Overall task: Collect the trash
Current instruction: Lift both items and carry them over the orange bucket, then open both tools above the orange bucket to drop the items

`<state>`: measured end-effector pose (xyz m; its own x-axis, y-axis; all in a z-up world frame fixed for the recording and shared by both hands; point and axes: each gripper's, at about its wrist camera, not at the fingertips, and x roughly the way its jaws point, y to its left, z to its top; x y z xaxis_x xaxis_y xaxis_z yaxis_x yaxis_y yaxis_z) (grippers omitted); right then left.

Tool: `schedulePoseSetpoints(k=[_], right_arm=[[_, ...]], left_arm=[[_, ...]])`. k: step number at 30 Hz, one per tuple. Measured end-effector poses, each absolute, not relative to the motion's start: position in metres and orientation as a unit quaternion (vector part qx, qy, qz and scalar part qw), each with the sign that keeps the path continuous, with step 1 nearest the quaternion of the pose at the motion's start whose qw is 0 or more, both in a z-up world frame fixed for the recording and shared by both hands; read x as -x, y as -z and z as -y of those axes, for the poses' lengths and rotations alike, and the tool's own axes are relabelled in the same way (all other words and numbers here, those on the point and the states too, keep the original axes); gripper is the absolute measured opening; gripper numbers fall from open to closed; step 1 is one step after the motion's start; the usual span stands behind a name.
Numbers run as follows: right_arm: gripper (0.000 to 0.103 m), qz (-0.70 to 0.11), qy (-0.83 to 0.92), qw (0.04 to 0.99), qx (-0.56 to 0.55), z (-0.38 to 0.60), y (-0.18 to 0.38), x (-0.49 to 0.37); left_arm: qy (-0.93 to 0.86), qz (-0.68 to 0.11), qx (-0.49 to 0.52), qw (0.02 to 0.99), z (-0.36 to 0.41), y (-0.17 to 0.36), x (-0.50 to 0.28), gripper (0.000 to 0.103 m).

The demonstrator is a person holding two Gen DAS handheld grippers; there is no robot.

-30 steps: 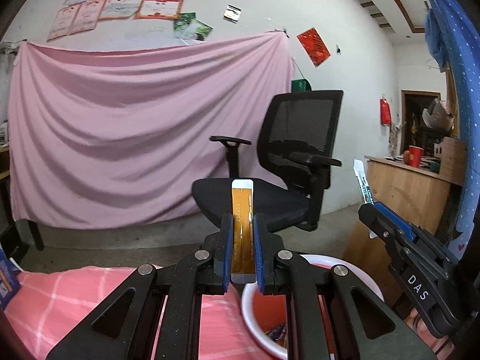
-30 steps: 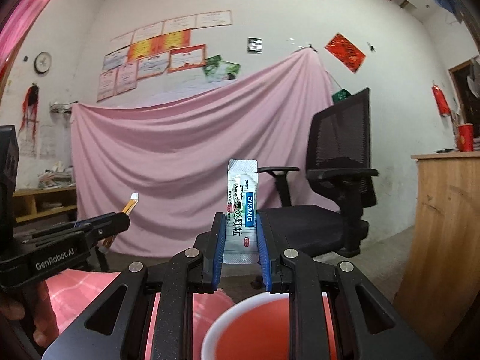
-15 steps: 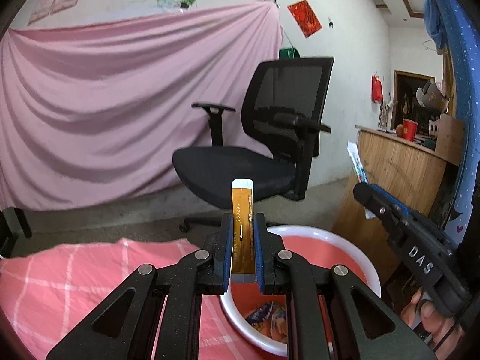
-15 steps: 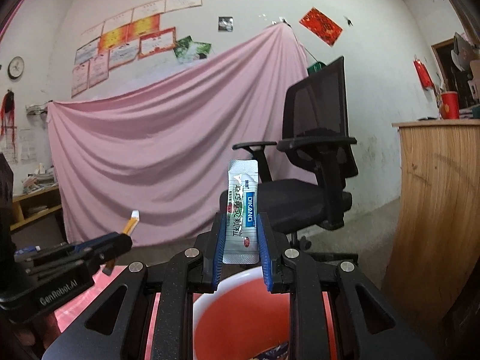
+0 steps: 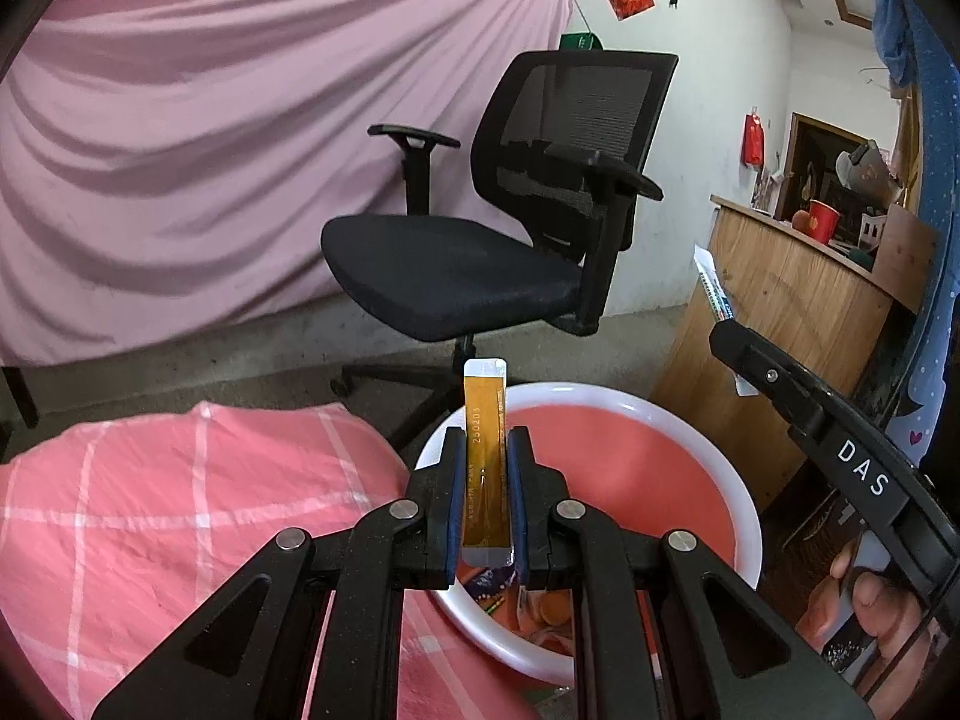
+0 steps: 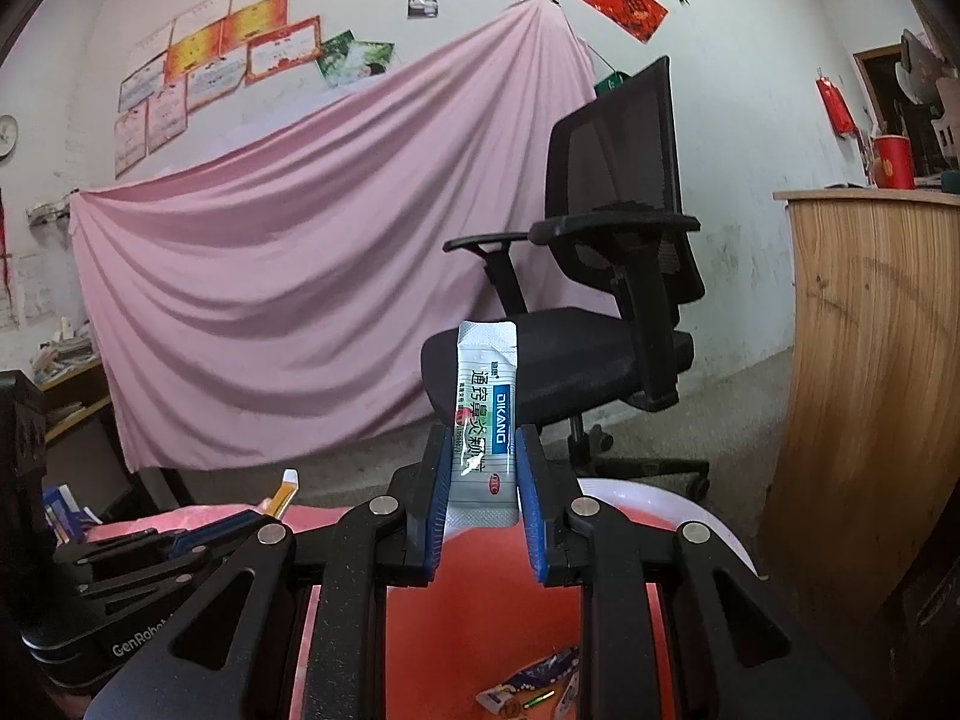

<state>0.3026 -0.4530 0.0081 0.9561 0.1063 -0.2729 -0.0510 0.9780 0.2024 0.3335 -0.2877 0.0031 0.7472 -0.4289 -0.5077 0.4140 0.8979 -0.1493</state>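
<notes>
Left wrist view: the left gripper [image 5: 486,480] sits low in the middle of the frame. Its two fingers squeeze a thin orange packet [image 5: 483,456] that stands straight up. Right behind it is a red basin [image 5: 636,468] with a white rim, and some wrappers lie at its bottom. A pink checked cloth [image 5: 150,510] fills the lower left. A black office chair [image 5: 498,228] stands in the middle, farther back.

Right wrist view: the right gripper [image 6: 483,474] pinches a white packet [image 6: 486,420] with blue print, standing up in the middle of the frame. The red basin is just below it.
</notes>
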Motion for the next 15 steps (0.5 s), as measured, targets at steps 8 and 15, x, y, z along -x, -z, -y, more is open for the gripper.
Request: schedulePoseSetpoints(k=[8, 15], right_arm=[[0.026, -0.164, -0.036, 0.98, -0.102, 0.457, -0.003, -0.308], [0.026, -0.171, -0.035, 0.979, -0.103, 0.459, -0.003, -0.311]], left_arm=[[0.241, -0.32, 0.012, 0.916, 0.292, 0.009, -0.344, 0.011], [0.242, -0.326, 0.013, 0.914, 0.29, 0.013, -0.343, 0.02]])
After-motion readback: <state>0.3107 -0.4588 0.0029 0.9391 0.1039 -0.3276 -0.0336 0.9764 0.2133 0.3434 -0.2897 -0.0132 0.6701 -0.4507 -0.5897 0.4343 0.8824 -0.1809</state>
